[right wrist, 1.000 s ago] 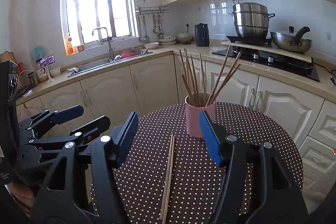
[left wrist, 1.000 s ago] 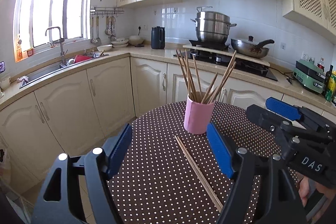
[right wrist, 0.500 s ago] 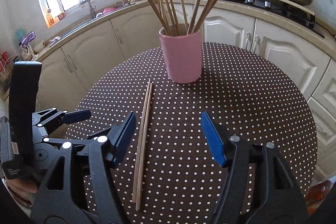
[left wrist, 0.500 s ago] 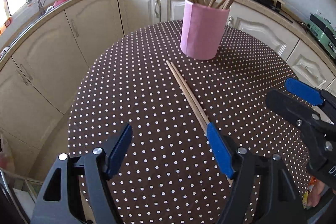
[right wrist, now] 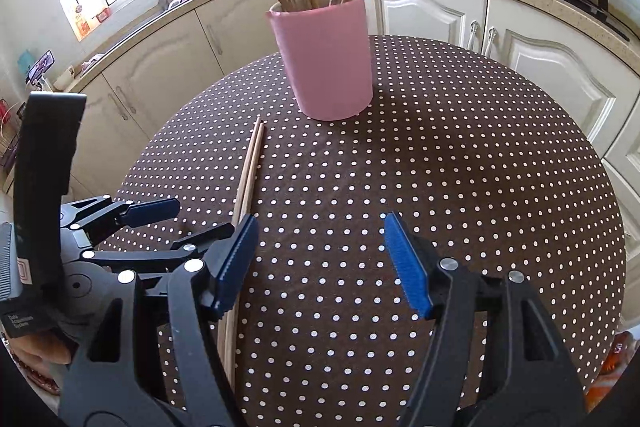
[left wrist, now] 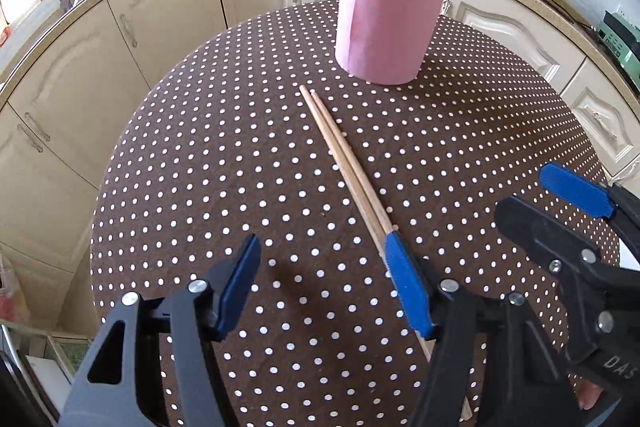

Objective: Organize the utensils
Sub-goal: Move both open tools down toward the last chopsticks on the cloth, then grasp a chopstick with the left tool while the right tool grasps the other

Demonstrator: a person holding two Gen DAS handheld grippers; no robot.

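Both grippers hover released over the dotted desk [left wrist: 200, 147]: left gripper [left wrist: 320, 267], its fingers just narrowing on nothing, right gripper [right wrist: 320, 251] marked "DAS". Chopstick pair [left wrist: 344, 163] lies near the pink holder [left wrist: 384, 15].

Two loose chopsticks [left wrist: 348, 163], one pink cup [left wrist: 386, 15], two grippers [left wrist: 320, 279]

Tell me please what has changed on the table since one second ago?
Both tongs came down toward the table and tipped to look down on it. The left tongs have just been closing a little, the right tongs opening slightly; both are open and hold nothing. The two loose chopsticks and the pink cup stayed in place.
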